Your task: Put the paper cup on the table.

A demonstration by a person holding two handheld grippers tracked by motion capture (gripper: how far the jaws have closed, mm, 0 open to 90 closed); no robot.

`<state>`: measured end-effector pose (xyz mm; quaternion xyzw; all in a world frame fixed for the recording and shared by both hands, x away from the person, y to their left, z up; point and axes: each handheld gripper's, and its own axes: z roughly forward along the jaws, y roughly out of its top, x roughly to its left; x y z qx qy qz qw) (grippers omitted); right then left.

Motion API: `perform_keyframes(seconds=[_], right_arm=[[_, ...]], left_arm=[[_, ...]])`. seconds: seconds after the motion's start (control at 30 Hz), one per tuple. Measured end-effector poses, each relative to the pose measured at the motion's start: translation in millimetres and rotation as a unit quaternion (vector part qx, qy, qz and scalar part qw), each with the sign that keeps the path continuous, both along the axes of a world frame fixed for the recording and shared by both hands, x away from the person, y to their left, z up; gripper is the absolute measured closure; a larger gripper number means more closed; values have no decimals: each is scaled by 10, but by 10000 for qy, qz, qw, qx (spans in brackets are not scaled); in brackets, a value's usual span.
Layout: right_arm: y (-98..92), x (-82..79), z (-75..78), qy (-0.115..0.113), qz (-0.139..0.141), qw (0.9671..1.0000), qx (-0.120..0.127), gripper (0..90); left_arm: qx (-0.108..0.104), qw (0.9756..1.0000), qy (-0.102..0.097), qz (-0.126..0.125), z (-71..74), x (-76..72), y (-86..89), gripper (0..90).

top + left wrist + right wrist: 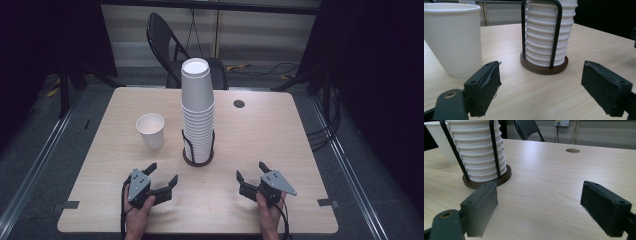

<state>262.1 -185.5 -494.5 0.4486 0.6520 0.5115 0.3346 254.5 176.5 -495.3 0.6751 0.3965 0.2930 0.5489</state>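
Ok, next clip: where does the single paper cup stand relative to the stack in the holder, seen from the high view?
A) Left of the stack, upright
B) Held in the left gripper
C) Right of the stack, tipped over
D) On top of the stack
A: the single cup stands upright on the table, left of the stack, apart from it.

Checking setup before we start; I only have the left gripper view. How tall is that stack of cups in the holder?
Observer: Tall. In the high view the stack of cups rises far above the holder, upside down.
Operator: Right tool?
Observer: The right tool is open, resting near the table's front edge, right of the holder.
Operator: Anything behind the stack?
Observer: A round hole in the table, and a folding chair past the far edge.
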Motion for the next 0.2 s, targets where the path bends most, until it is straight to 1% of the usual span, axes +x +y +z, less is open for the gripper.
perform_keyframes(seconds=[0.07,0.1,0.13,0.17,0.2], right_arm=[[0,4,1,22,32,10000,-1,137],[3,5,1,23,28,10000,-26,137],[7,9,1,33,16,10000,-47,137],[9,13,1,42,12,10000,-50,137],[10,17,2,79,-28,10000,-53,138]], left_arm=[[87,10000,30,32,3,3,-23,154],[165,9999,18,37,4,2,-35,154],[187,9998,8,52,5,0,-42,154],[171,9998,-1,41,4,-1,-39,154],[102,9999,-68,2,-1,-10,-29,155]])
